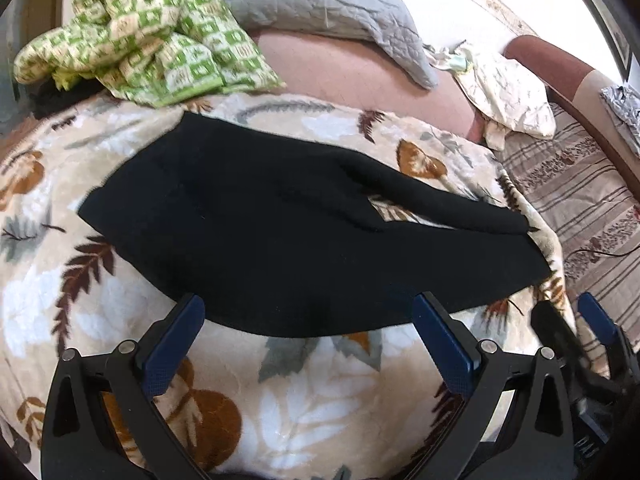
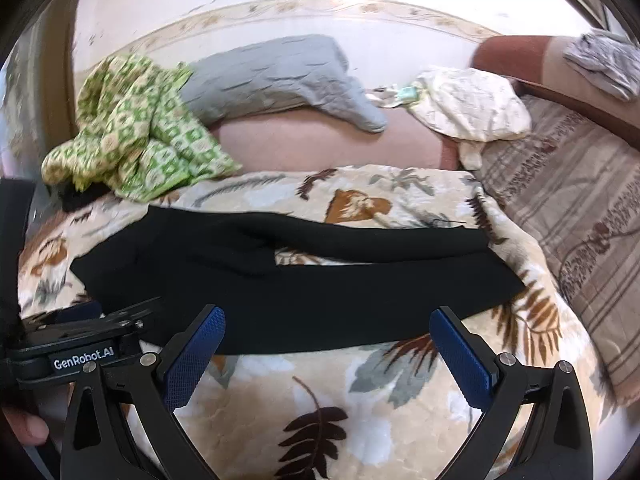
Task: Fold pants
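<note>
Black pants [image 1: 280, 240] lie flat across a leaf-patterned cream blanket [image 1: 312, 400], waist to the left, two legs running right with a small gap between them. The pants also show in the right wrist view [image 2: 320, 288]. My left gripper [image 1: 308, 308] is open and empty, hovering at the pants' near edge. My right gripper [image 2: 326, 320] is open and empty, also at the near edge. The right gripper shows at the right edge of the left wrist view [image 1: 568, 320]; the left gripper shows at the left of the right wrist view [image 2: 92, 320].
A green checked cloth [image 2: 136, 136] is bunched at the back left. A grey quilted pillow [image 2: 280, 76] and a cream pillow [image 2: 472, 104] lie behind. A striped sofa cover [image 2: 572, 200] lies to the right, with a brown armrest [image 2: 520, 56] behind it.
</note>
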`<act>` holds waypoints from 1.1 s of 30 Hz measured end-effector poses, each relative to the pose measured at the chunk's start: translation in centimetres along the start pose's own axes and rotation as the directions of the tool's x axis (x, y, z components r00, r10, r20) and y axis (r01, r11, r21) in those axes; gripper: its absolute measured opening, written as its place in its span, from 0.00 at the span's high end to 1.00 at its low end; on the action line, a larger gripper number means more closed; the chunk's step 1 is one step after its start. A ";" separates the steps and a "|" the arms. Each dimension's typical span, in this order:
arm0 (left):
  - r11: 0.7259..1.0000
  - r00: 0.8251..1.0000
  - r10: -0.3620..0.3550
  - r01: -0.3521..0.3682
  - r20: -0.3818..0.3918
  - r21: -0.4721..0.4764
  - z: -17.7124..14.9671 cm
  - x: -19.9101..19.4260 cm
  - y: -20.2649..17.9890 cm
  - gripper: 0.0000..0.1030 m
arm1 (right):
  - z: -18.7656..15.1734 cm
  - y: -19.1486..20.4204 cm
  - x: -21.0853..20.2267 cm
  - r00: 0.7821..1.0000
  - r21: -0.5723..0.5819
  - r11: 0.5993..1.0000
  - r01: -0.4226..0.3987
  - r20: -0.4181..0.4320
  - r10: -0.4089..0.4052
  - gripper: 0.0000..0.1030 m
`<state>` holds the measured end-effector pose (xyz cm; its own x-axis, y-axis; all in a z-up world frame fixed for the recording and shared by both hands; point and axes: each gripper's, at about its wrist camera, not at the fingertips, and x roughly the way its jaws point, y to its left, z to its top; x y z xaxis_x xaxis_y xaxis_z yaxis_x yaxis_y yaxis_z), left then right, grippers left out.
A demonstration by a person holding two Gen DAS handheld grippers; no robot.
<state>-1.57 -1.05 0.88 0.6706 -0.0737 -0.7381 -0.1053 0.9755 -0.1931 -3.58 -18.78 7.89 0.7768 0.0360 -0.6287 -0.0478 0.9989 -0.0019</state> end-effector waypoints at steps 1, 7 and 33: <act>1.000 1.000 0.005 -0.005 0.007 0.003 0.0 -0.1 -0.1 0.00 | 0.0 -0.2 -0.2 1.000 0.014 1.000 0.002 0.006 -0.002 0.01; 0.995 0.994 0.051 -0.043 0.100 -0.086 0.5 -1.1 0.5 0.00 | 0.4 -2.6 -0.1 1.000 0.069 0.998 -0.010 -0.016 0.011 0.01; 0.996 0.997 0.068 -0.070 -0.038 -0.060 1.3 3.3 0.0 0.00 | 0.1 -1.7 2.6 0.996 -0.021 1.000 0.008 -0.091 -0.010 0.01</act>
<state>1.62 -0.99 -0.77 0.6334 -0.0149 -0.7737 -0.1962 0.9641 -0.1792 -1.44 -20.38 6.33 0.7167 0.0232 -0.6970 -0.0551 0.9982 -0.0234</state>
